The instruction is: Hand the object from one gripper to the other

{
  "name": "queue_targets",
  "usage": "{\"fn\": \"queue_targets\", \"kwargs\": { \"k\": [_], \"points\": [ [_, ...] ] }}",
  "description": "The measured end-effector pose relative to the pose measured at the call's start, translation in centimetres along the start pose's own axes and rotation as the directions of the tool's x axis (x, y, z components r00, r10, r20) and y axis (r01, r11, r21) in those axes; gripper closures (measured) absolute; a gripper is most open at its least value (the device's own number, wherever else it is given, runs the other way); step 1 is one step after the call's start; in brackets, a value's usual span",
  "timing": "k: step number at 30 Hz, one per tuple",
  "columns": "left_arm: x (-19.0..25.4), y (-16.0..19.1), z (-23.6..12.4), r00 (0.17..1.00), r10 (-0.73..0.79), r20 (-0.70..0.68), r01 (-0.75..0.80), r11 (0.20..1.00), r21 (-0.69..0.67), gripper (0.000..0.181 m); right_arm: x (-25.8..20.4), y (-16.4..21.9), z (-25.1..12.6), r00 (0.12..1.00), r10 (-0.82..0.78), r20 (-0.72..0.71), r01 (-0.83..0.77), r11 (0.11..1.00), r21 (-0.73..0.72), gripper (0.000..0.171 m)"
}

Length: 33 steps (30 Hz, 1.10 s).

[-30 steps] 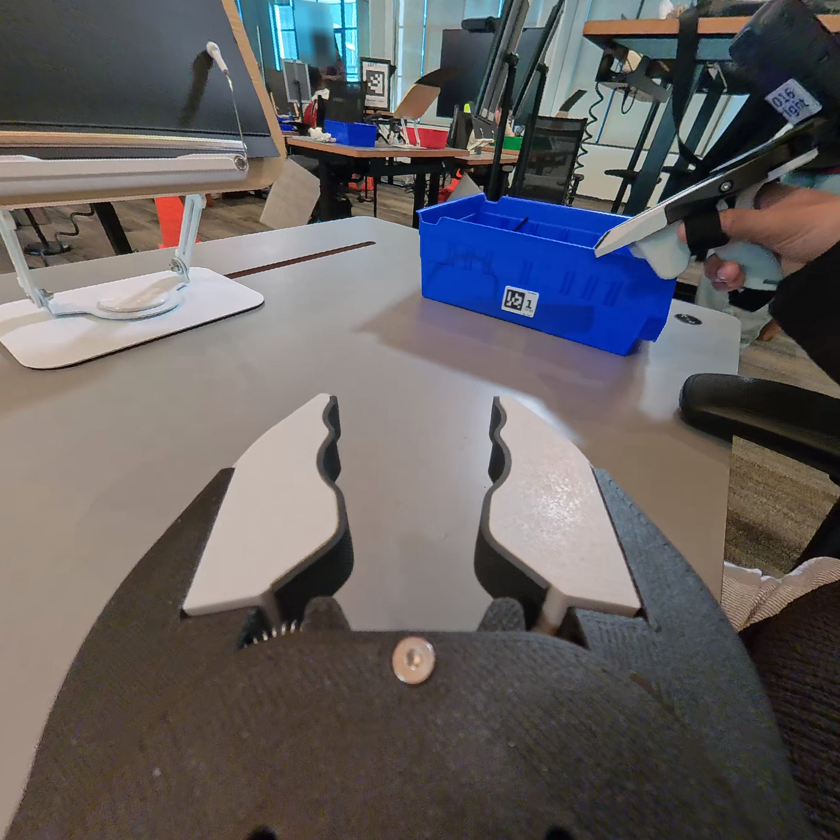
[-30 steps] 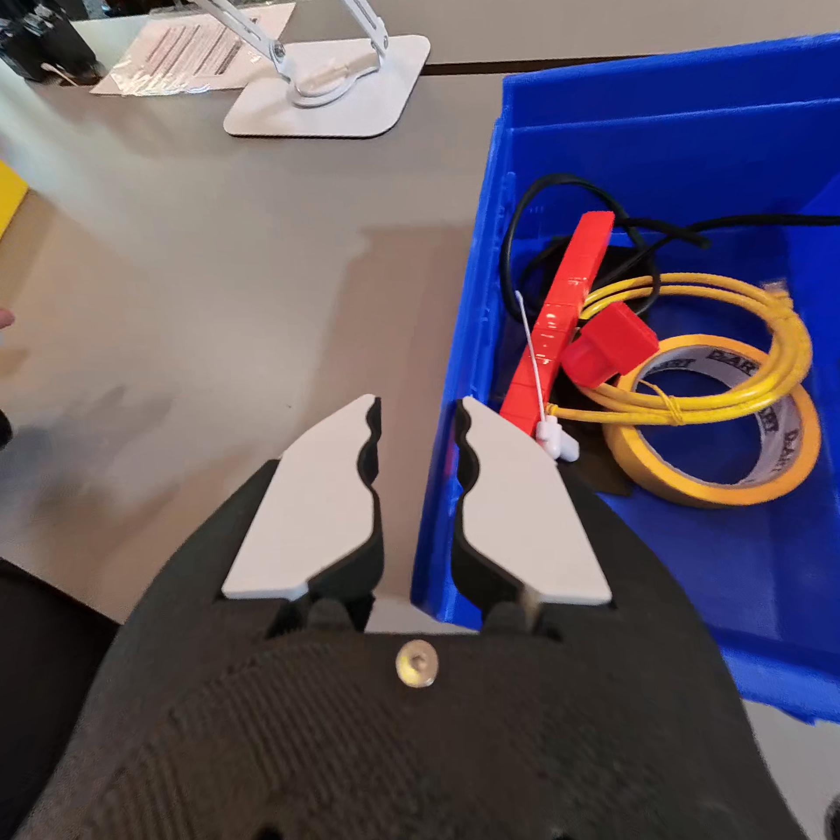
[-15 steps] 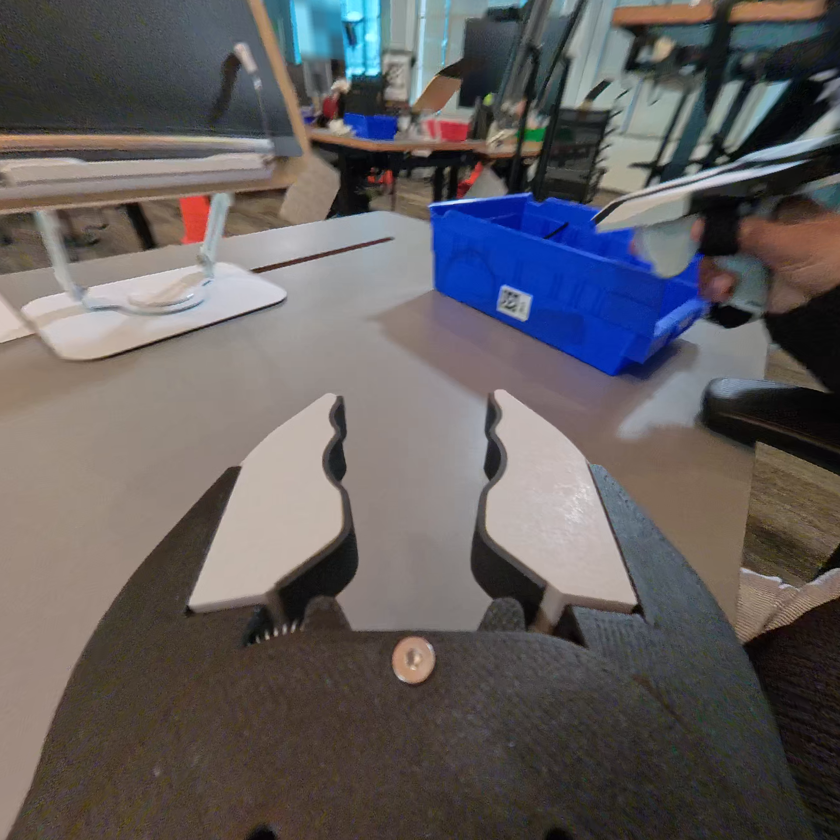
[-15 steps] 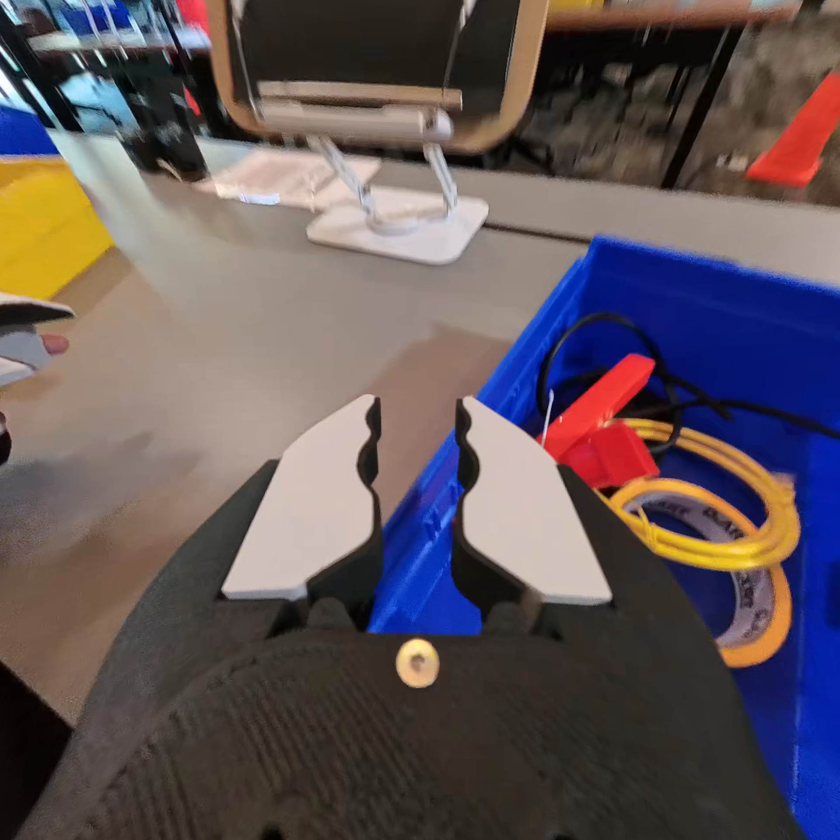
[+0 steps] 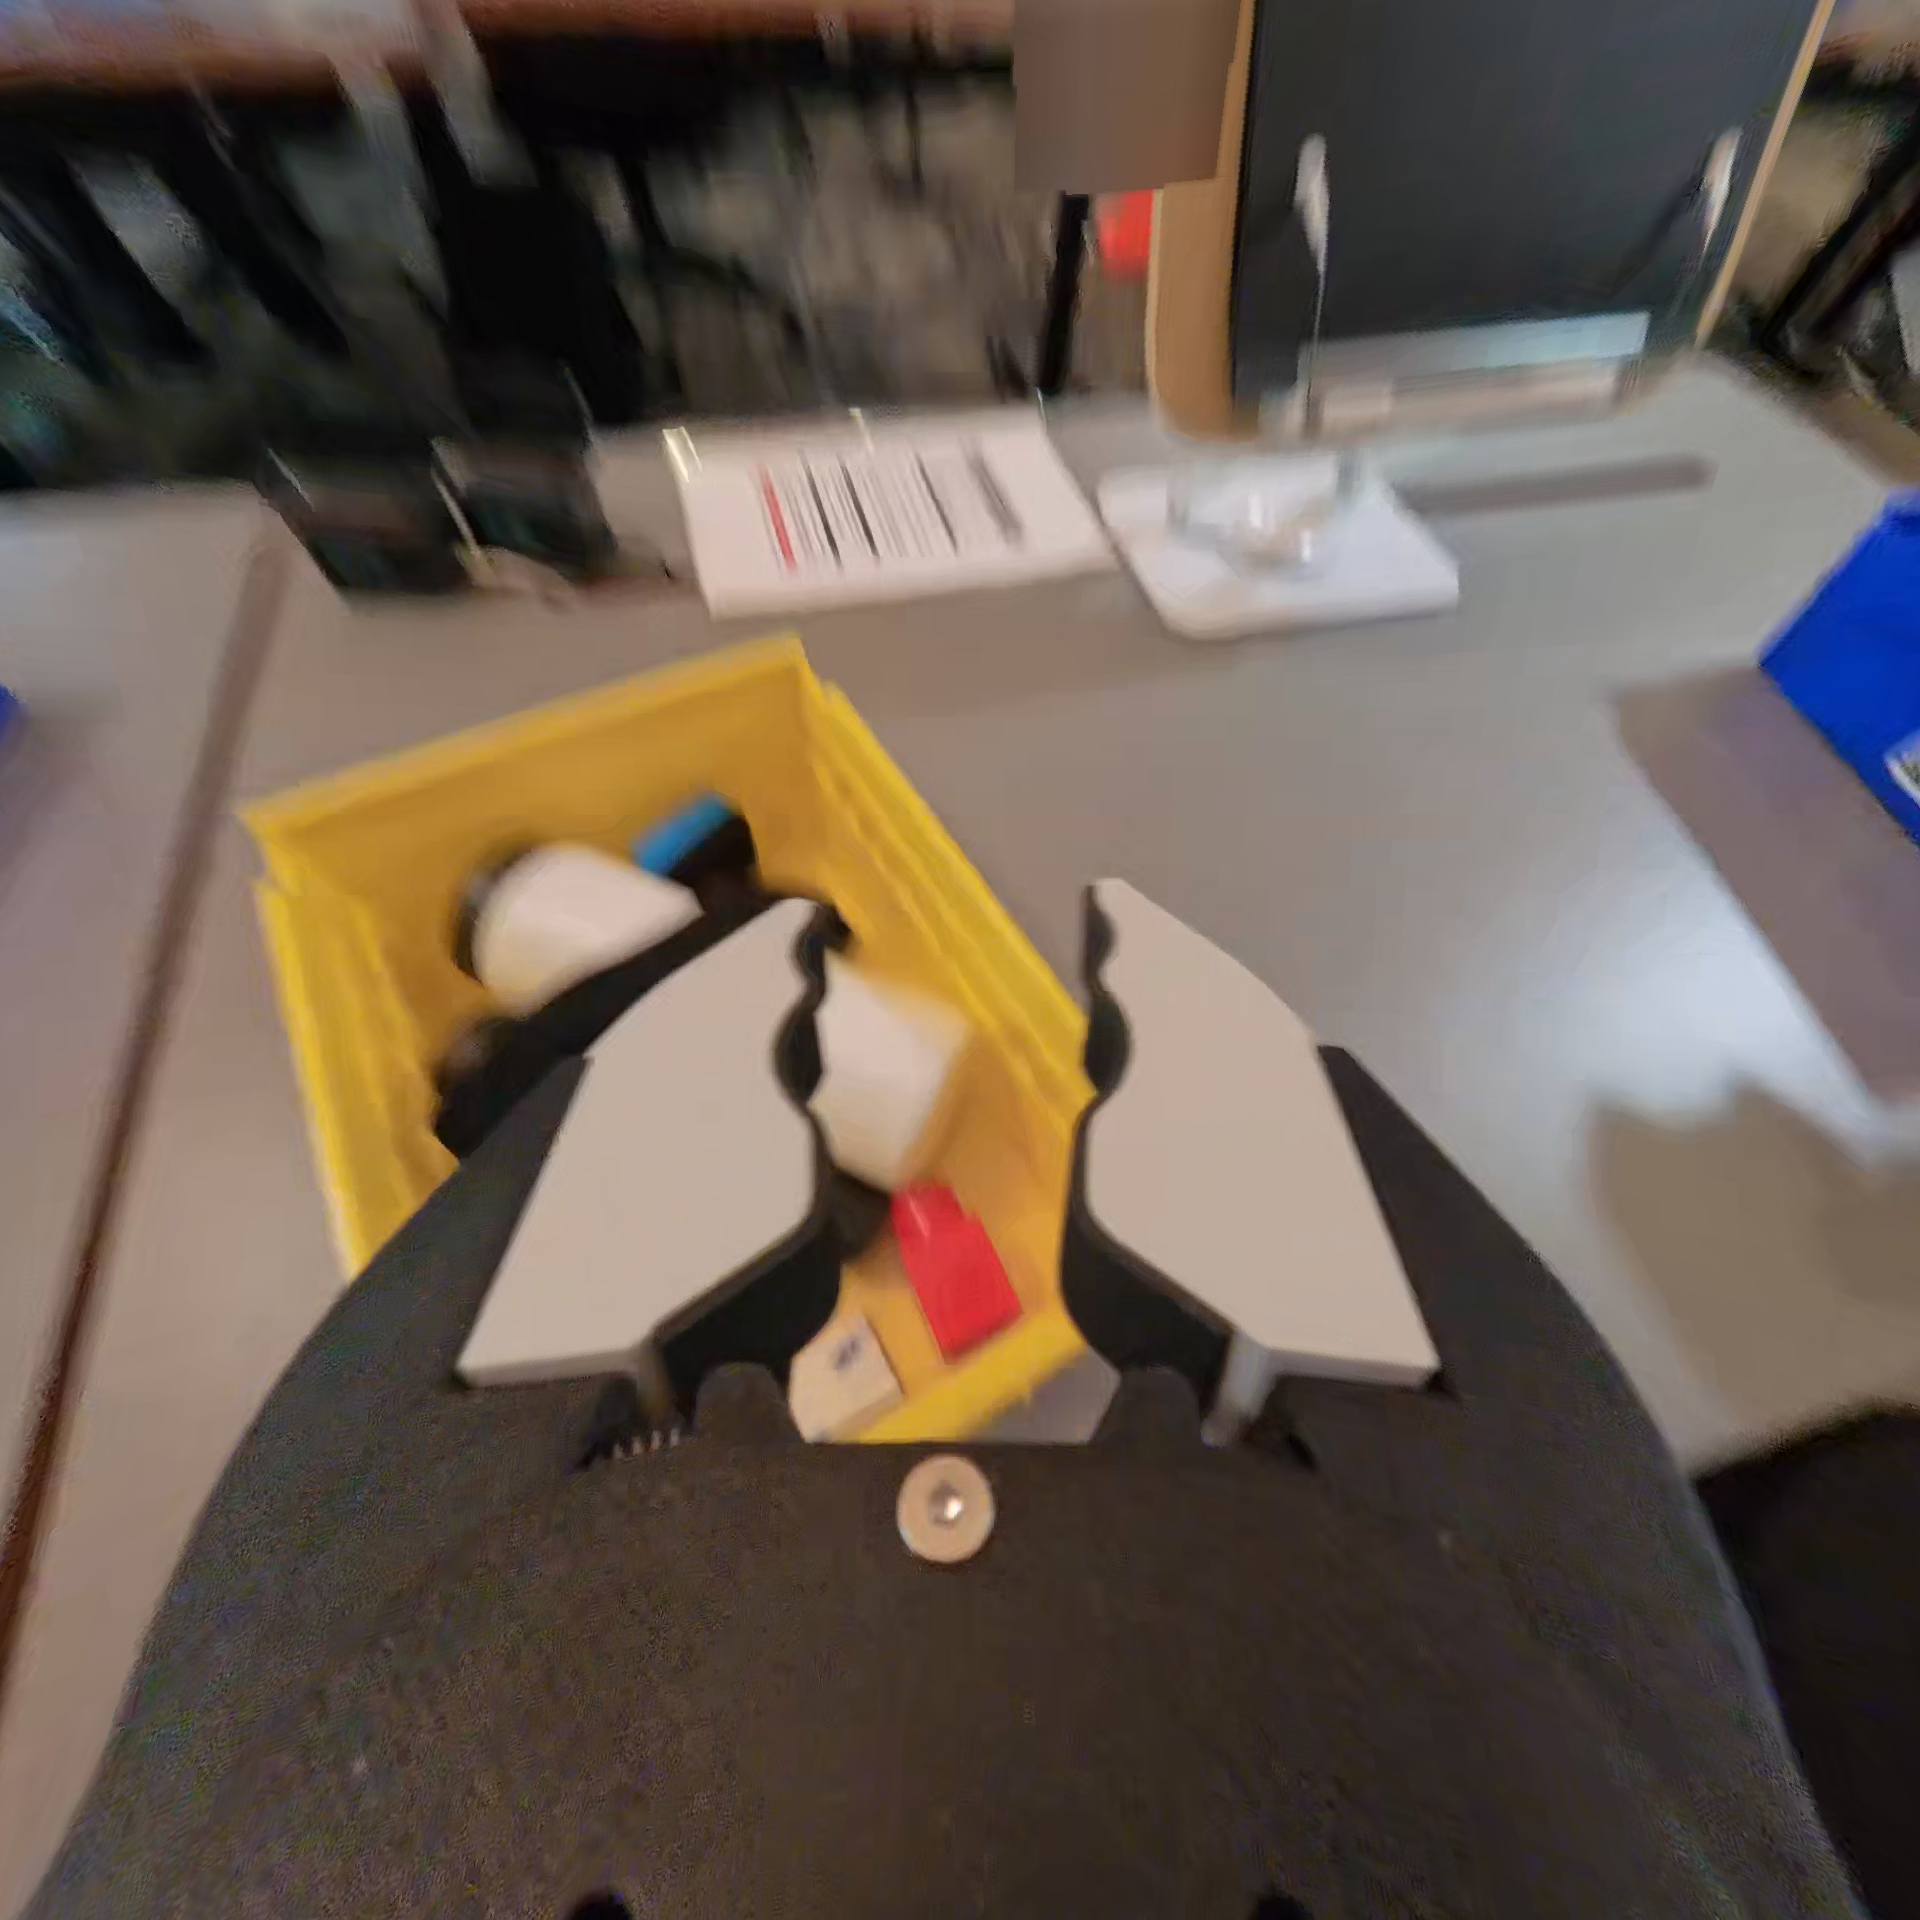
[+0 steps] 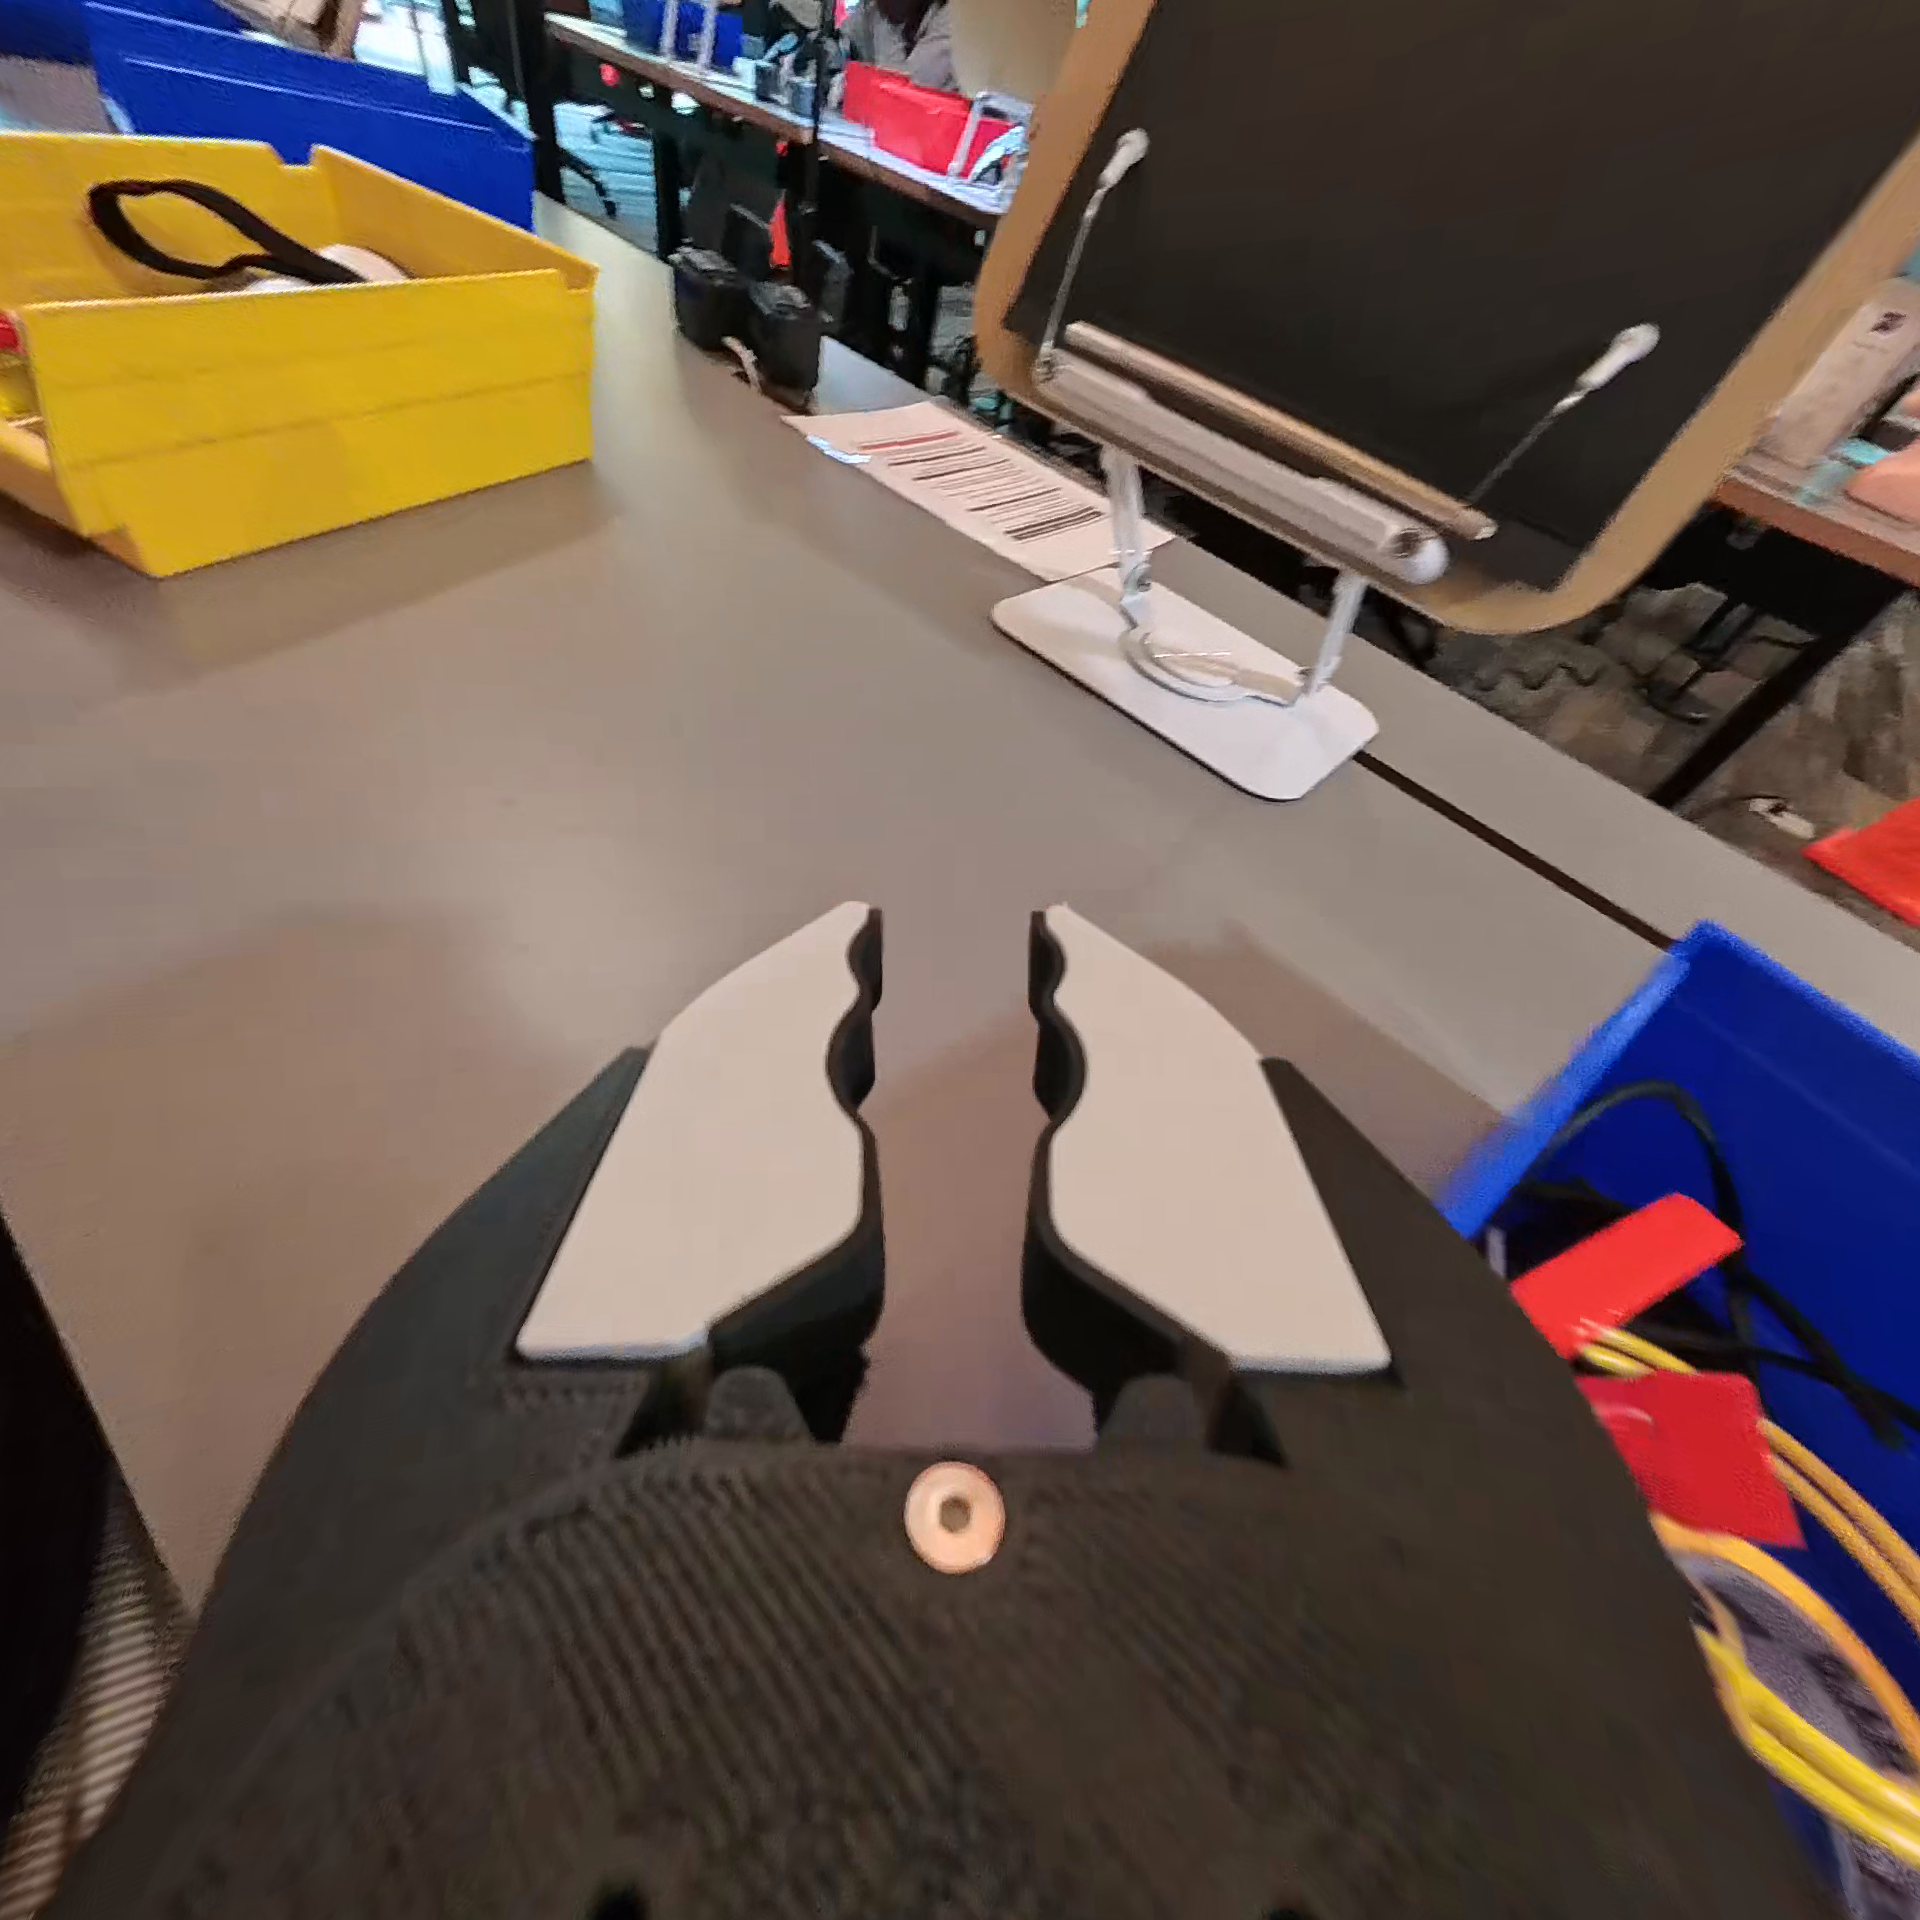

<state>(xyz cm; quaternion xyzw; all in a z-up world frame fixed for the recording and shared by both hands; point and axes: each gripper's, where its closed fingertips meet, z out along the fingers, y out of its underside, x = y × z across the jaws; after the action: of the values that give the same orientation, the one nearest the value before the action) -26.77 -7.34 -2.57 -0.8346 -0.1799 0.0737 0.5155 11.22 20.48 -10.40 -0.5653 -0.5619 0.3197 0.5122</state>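
White block (image 5: 883, 1081) between left fingers (image 5: 665, 1153), ungripped

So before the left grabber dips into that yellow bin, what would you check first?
1. Left gripper open: ok.
2. Left gripper empty: ok.
3. Over the yellow bin: ok, a white block and red piece show between its fingers.
4. Which item to take: cannot tell, the view is blurred.
5. Right gripper open and empty, ready to receive: ok.
6. Right gripper clear of the blue bin: ok, over bare table.
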Motion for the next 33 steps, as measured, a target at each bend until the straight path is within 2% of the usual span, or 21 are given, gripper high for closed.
{"fn": "queue_targets", "kwargs": {
  "k": [1, 2, 5, 7, 10, 12, 13, 14, 15, 19, 24, 26, 29, 31, 33],
  "points": [
    [0.2, 2.4, 1.0, 0.997, -0.040, -0.063, 0.032, 0.992, -0.122, 0.116, -0.8, 0.1, 0.4, 0.999, 0.014, 0.034, -0.013, 1.000, -0.009, 0.144],
    [0.6, 4.8, 1.9, 0.990, -0.076, -0.121, 0.045, 0.969, -0.243, 0.110, -1.7, 0.3, 0.8, 0.997, 0.027, 0.075, -0.026, 0.999, -0.020, 0.144],
    [0.3, 11.0, 4.3, 0.991, -0.071, -0.113, 0.005, 0.866, -0.500, 0.107, -3.7, 0.2, 1.5, 0.990, 0.024, 0.142, -0.021, 0.999, -0.024, 0.144],
    [-0.4, 14.2, 5.0, 0.998, -0.017, -0.065, -0.029, 0.768, -0.640, 0.113, -4.5, 0.2, 1.6, 0.988, -0.002, 0.156, 0.005, 1.000, -0.023, 0.144],
    [-1.0, 17.6, 5.5, 0.999, 0.043, -0.029, -0.050, 0.645, -0.763, 0.120, -5.0, 0.5, 1.8, 0.987, -0.034, 0.156, 0.040, 0.999, -0.033, 0.144],
    [-1.3, 19.2, 5.8, 0.998, 0.061, -0.011, -0.045, 0.581, -0.812, 0.115, -5.1, 0.8, 2.0, 0.986, -0.042, 0.159, 0.050, 0.998, -0.043, 0.144],
    [-0.9, 19.3, 5.9, 1.000, 0.023, -0.011, -0.022, 0.574, -0.818, 0.116, -5.2, 0.9, 2.0, 0.986, -0.042, 0.163, 0.050, 0.998, -0.045, 0.144],
    [-0.9, 19.2, 5.9, 1.000, 0.008, -0.017, -0.019, 0.576, -0.817, 0.125, -5.2, 1.0, 2.0, 0.986, -0.043, 0.164, 0.051, 0.998, -0.047, 0.144],
    [-0.6, 19.1, 5.9, 0.999, -0.001, -0.044, -0.035, 0.585, -0.810, 0.144, -5.2, 1.1, 2.0, 0.986, -0.046, 0.162, 0.055, 0.997, -0.046, 0.145],
    [-0.9, 18.5, 5.7, 0.998, 0.019, -0.065, -0.063, 0.612, -0.788, 0.144, -5.0, 1.1, 1.9, 0.986, -0.062, 0.152, 0.069, 0.997, -0.045, 0.145],
    [-1.3, 13.0, 3.3, 0.999, 0.029, -0.045, -0.051, 0.765, -0.642, 0.144, -5.2, 1.1, 2.0, 0.986, -0.062, 0.156, 0.068, 0.997, -0.031, 0.146],
    [-0.7, 9.6, 2.4, 0.998, 0.013, -0.060, -0.042, 0.863, -0.503, 0.144, -5.5, 1.2, 2.2, 0.984, -0.054, 0.168, 0.060, 0.998, -0.029, 0.146],
    [1.4, 3.4, 1.7, 0.990, -0.010, -0.140, -0.018, 0.980, -0.198, 0.144, -6.4, 1.3, 2.6, 0.980, -0.045, 0.195, 0.051, 0.998, -0.028, 0.146],
    [4.3, 0.0, 1.3, 0.962, -0.041, -0.271, 0.039, 0.999, -0.011, 0.144, -7.1, 1.2, 2.8, 0.975, -0.049, 0.215, 0.054, 0.998, -0.019, 0.146],
    [8.1, -1.8, 1.5, 0.901, -0.063, -0.428, 0.109, 0.991, 0.084, 0.145, -8.0, 1.0, 2.9, 0.970, -0.073, 0.232, 0.076, 0.997, -0.002, 0.146]
  ]
}}
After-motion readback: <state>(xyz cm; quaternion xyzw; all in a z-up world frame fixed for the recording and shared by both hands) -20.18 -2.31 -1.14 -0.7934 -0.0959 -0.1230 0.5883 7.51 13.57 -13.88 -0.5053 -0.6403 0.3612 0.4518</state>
